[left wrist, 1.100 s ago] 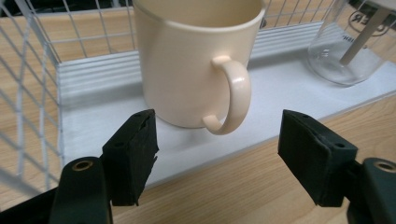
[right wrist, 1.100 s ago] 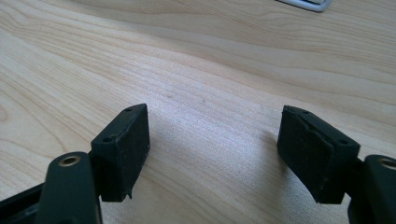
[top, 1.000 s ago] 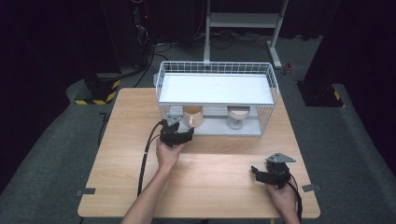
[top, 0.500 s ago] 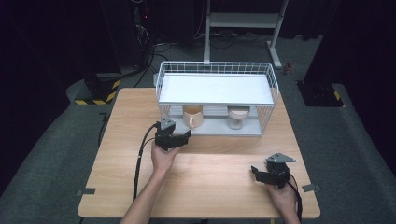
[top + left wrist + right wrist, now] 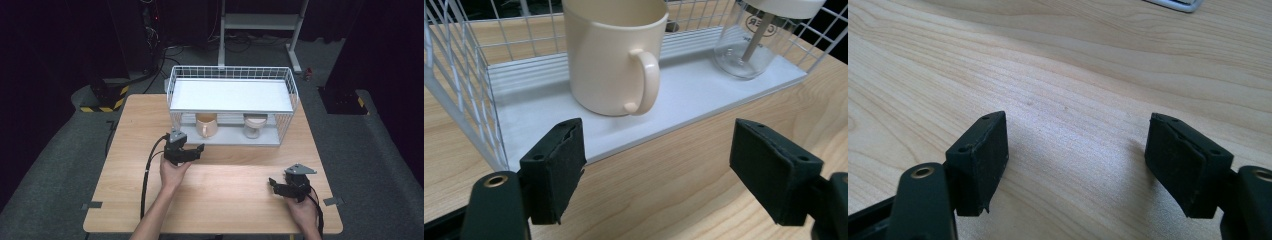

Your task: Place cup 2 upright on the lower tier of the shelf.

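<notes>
left gripper view: jar (image 5: 758, 42) top cropped

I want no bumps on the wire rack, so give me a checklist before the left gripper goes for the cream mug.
1. Left gripper empty, jaws apart after just opening: ok.
2. Cream ceramic mug upright on the lower shelf of the white wire rack: ok.
3. Mug handle faces the gripper: ok.
4. Clear glass jar with white lid stands apart from the mug: ok.
5. Jaws wide enough for the mug body: cannot tell.
6. Right gripper away from the rack: ok.
</notes>
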